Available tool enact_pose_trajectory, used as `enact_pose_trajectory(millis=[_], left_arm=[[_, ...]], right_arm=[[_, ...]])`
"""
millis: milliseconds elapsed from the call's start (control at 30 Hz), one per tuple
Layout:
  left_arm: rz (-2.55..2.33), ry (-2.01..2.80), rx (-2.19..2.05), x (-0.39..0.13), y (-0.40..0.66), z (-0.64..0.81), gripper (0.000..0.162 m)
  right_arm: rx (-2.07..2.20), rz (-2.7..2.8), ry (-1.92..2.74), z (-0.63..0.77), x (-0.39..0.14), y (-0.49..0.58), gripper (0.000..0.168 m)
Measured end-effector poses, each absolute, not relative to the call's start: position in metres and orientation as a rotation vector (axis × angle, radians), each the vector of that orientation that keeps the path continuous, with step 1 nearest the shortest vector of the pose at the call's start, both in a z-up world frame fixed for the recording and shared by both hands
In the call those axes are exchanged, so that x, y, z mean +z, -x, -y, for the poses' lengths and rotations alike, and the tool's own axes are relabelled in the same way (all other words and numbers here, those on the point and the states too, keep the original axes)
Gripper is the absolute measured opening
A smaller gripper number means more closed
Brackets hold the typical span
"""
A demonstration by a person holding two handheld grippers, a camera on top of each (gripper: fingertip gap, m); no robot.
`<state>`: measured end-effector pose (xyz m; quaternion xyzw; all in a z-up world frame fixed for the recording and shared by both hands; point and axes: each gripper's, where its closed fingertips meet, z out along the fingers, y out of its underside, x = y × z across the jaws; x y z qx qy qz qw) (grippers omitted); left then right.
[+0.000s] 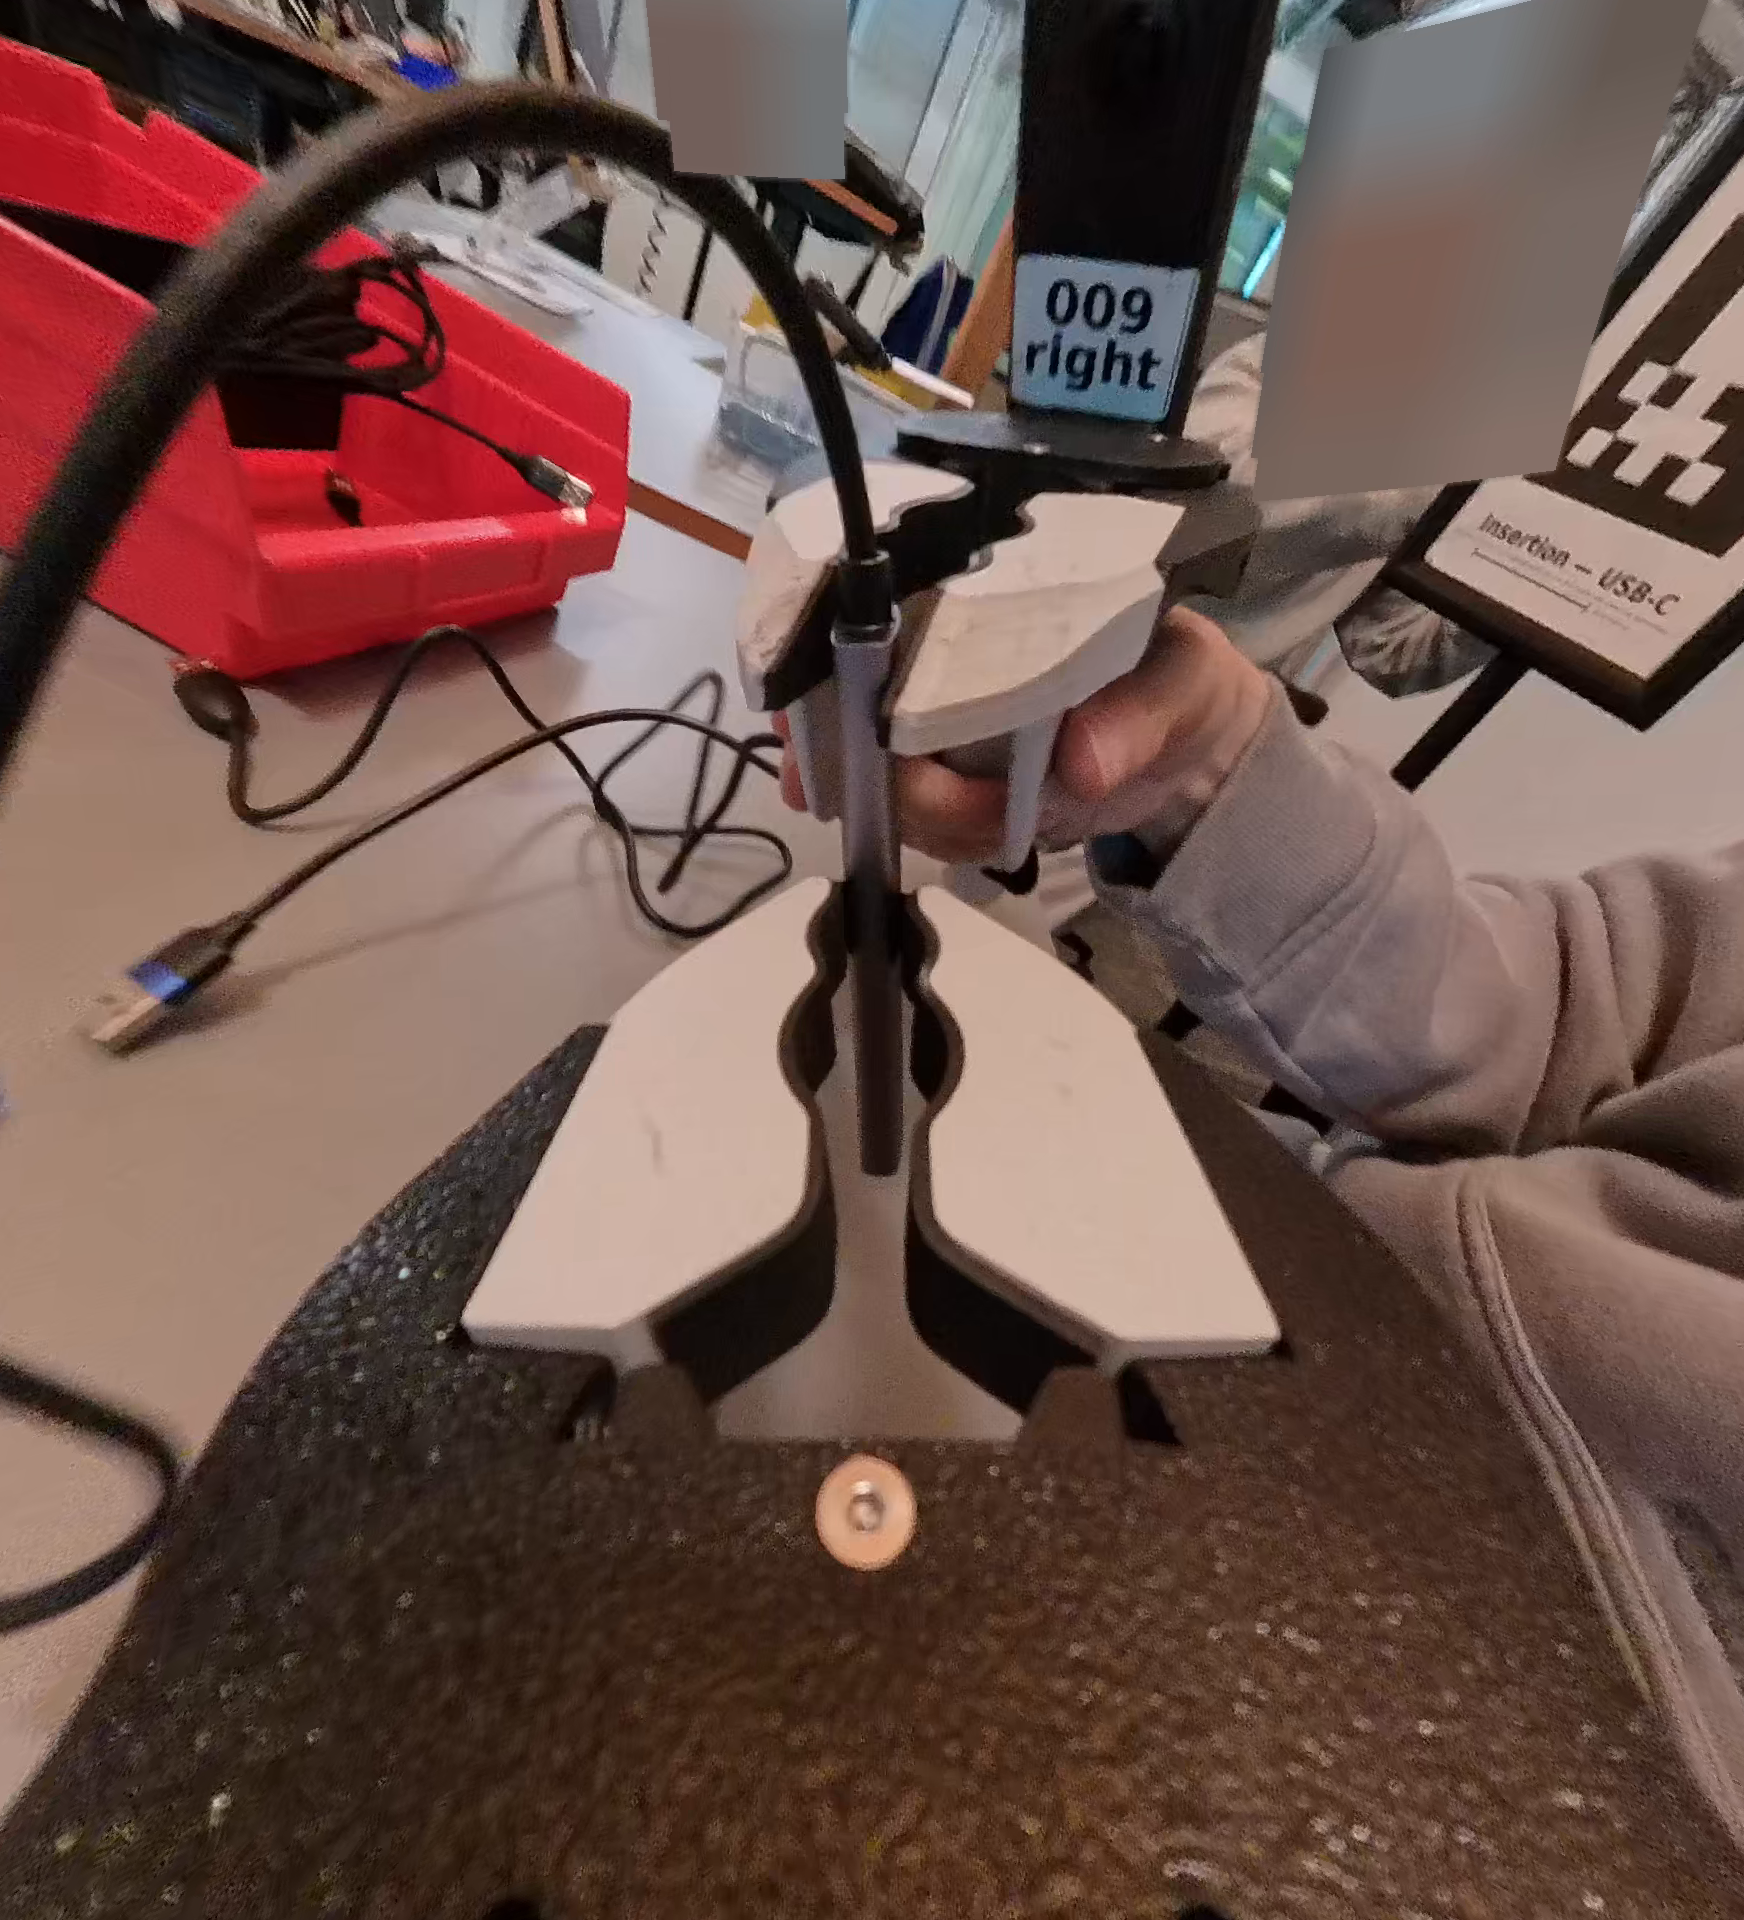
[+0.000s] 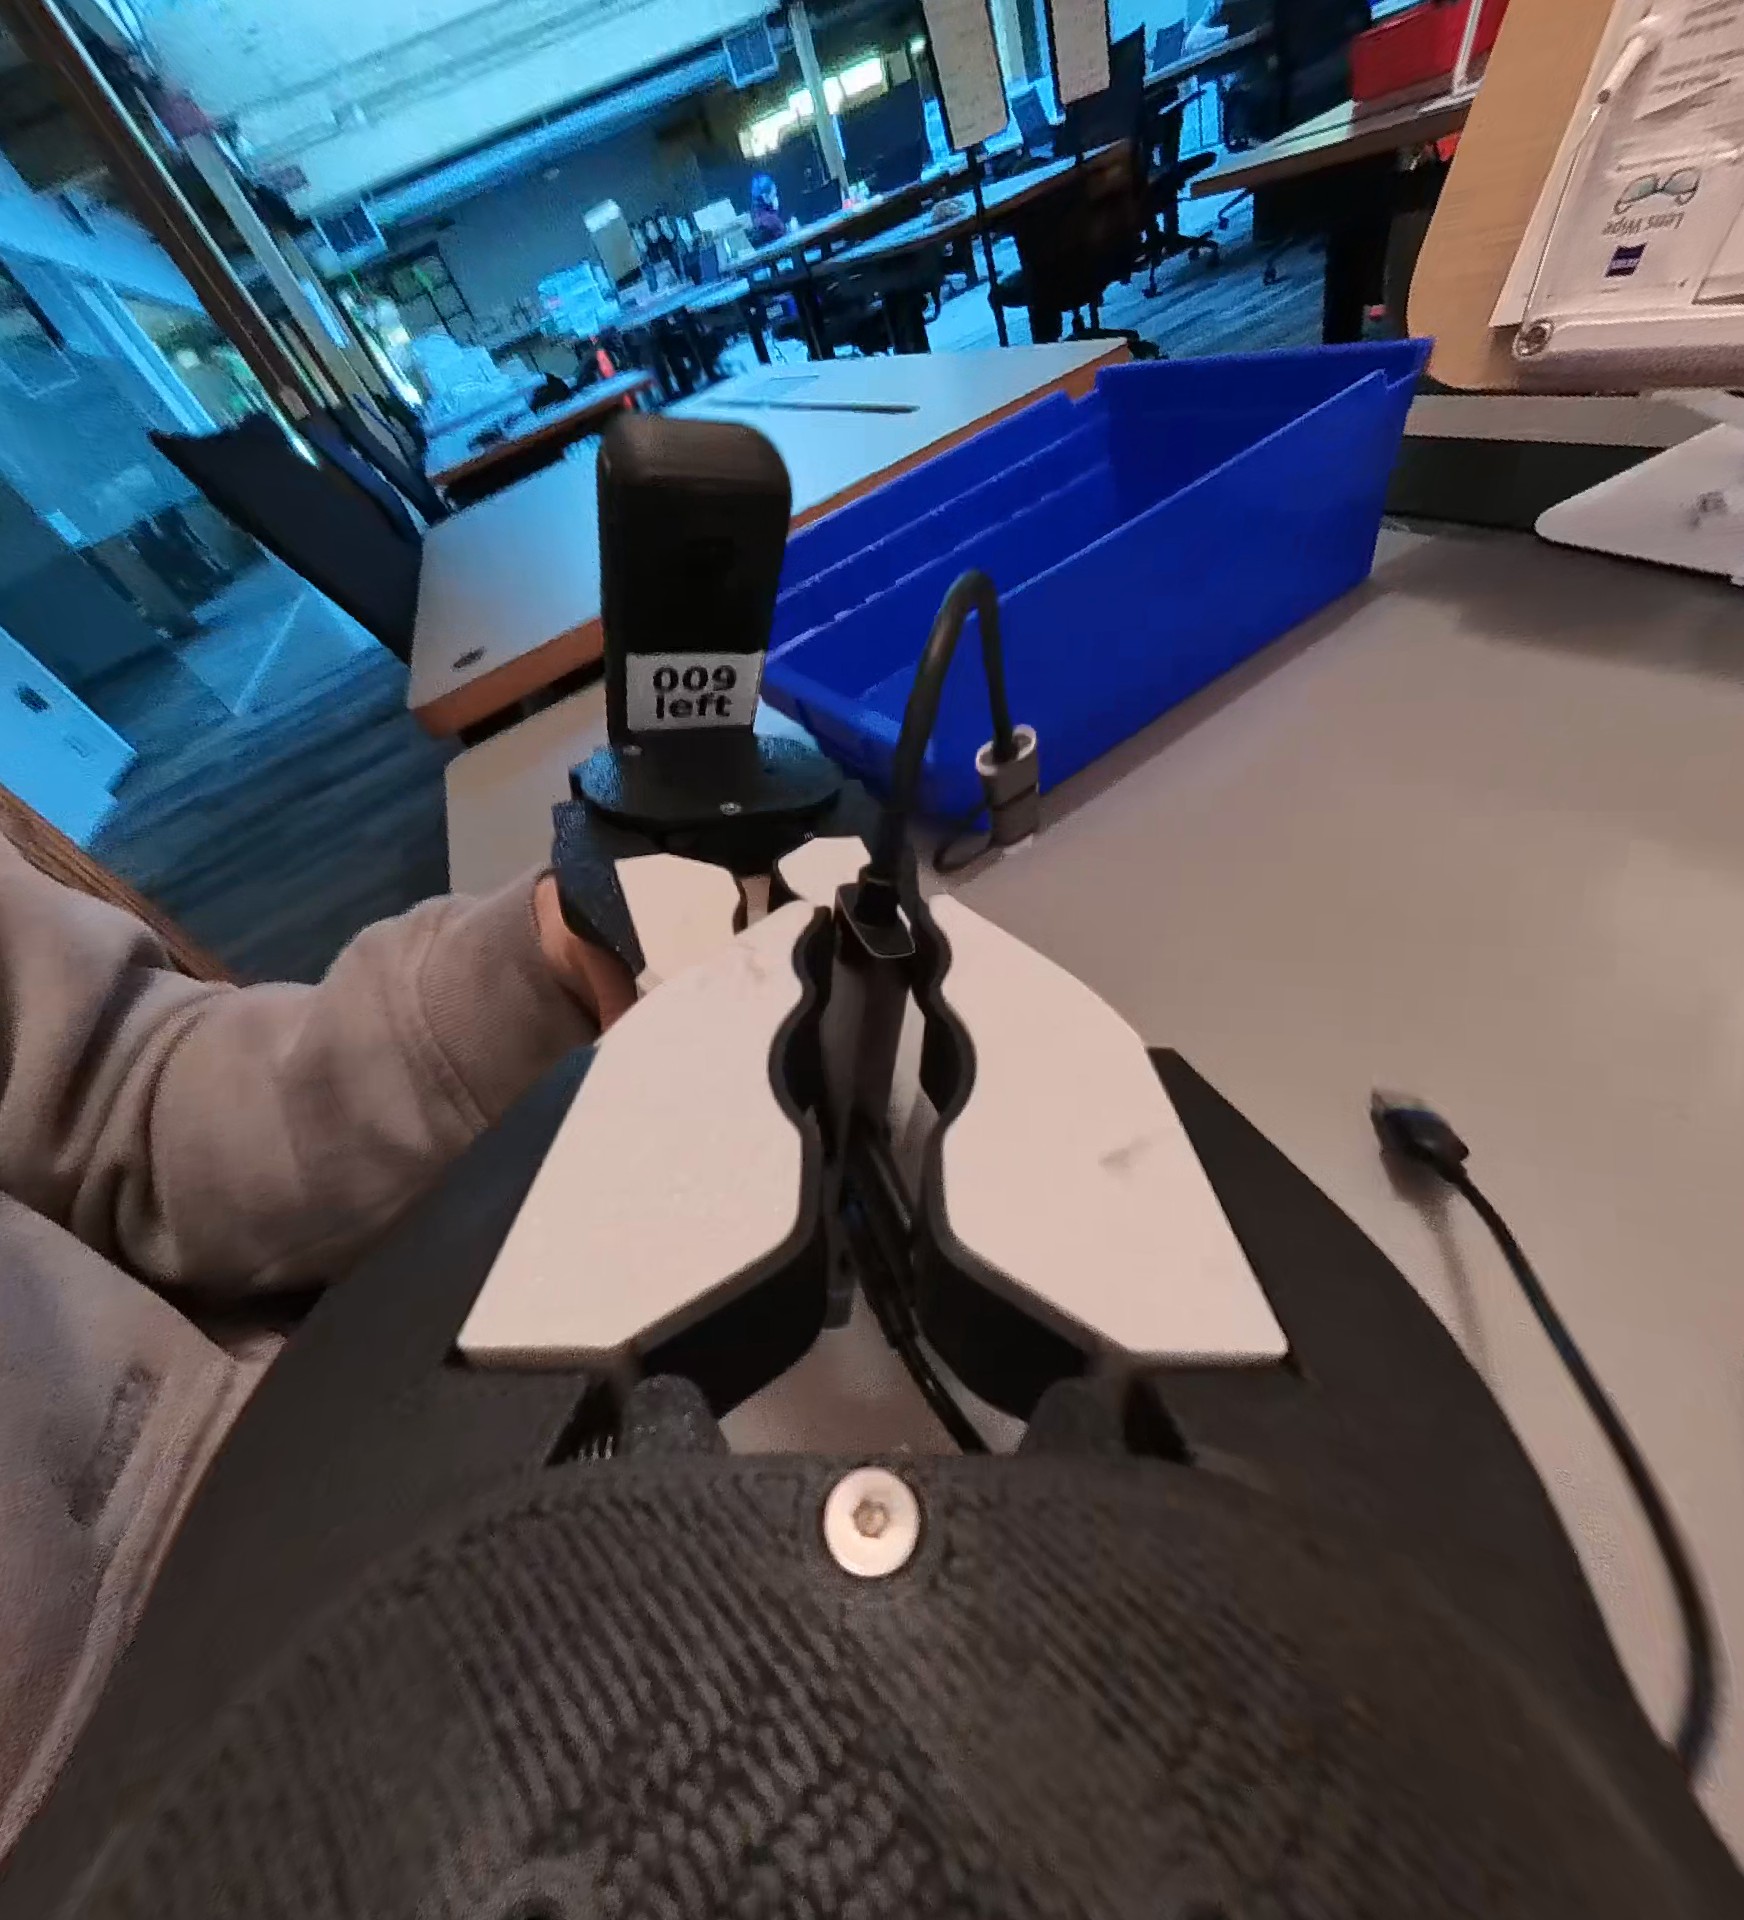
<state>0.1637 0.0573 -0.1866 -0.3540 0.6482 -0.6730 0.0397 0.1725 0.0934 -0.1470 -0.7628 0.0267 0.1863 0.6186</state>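
The left gripper (image 1: 873, 997) has flat white finger plates with wavy black rubbery inner edges on a grainy black body. Its jaws are pressed in on the near end of a slim grey metal adapter (image 1: 866, 769), a flat bar whose long axis runs from 6 to 12 o'clock in the left wrist view. The far end of the bar sits pinched in the right gripper (image 1: 899, 582), held by a hand (image 1: 1107, 748) in a soft beige sleeve.

A thick braided black cable (image 1: 432, 166) enters the bar's far end and arches over toward 9 o'clock; its other end is cut off by the frame edge.

In the right wrist view, the right gripper (image 2: 873, 966) is clamped on the adapter (image 2: 863, 997), which looks dark here and is largely hidden between the jaws. How deep the plug sits cannot be made out.

At 10 o'clock in the left view lies a glossy red plastic bin (image 1: 380, 520) holding tangled thin cables. A ribbed blue bin (image 2: 1107, 582) sits at 1 o'clock in the right view on the smooth grey table (image 2: 1470, 883).
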Motion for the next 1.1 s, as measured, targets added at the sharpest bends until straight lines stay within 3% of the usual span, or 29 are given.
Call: enact_pose_trajectory(millis=[167,233,367,600,1100], left_arm=[[-1.671,1.051,-2.053,-0.159,-0.180,-0.076,0.015],[-1.573,0.938,-1.883,-0.153,-0.184,-0.085,0.037],[-1.584,0.722,-1.490,-0.155,-0.186,-0.082,0.053],[-1.530,0.650,-1.347,-0.156,-0.190,-0.076,0.024],[-1.454,0.775,-1.384,-0.152,-0.194,-0.084,0.023]], right_arm=[[0.509,-0.341,1.529,-0.096,-0.118,-0.202,0.010],[0.581,-0.532,1.352,-0.090,-0.104,-0.225,0.010],[0.841,-0.780,1.048,-0.074,-0.103,-0.250,0.009],[0.955,-0.801,1.076,-0.072,-0.122,-0.238,0.009],[0.956,-0.829,1.050,-0.075,-0.129,-0.244,0.009]])
